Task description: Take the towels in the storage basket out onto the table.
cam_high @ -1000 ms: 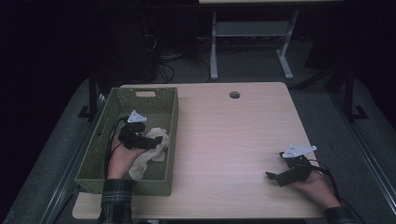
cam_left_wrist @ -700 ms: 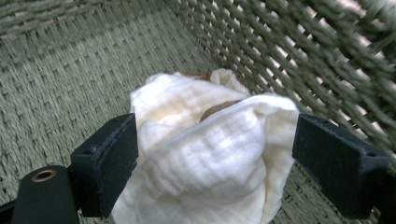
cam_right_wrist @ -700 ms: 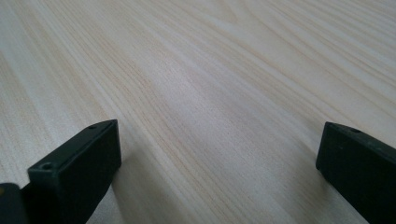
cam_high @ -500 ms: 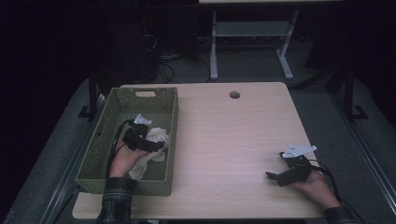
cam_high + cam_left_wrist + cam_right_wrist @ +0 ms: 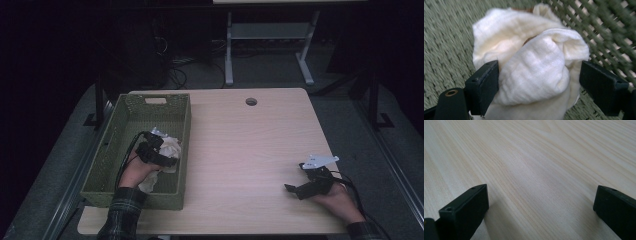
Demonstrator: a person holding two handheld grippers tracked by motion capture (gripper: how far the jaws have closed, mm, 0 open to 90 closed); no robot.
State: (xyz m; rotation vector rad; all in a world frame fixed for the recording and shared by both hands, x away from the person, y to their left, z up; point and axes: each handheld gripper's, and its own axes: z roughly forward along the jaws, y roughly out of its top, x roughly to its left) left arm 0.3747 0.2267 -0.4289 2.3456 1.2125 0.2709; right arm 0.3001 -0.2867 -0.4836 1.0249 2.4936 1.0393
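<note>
The white cloth (image 5: 529,70) bulged between the left gripper (image 5: 537,82)'s wide jaws, the left one touching, inside the green basket (image 5: 112,150)

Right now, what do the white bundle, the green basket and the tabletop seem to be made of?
White bundle: looks like soft woven cotton cloth, matte, with a fine grid weave and rounded folds.
Green basket: an open lattice weave, perhaps plastic or paper cord; I can't tell which.
Tabletop: pale wood grain, smooth, probably laminate or veneer.
</note>
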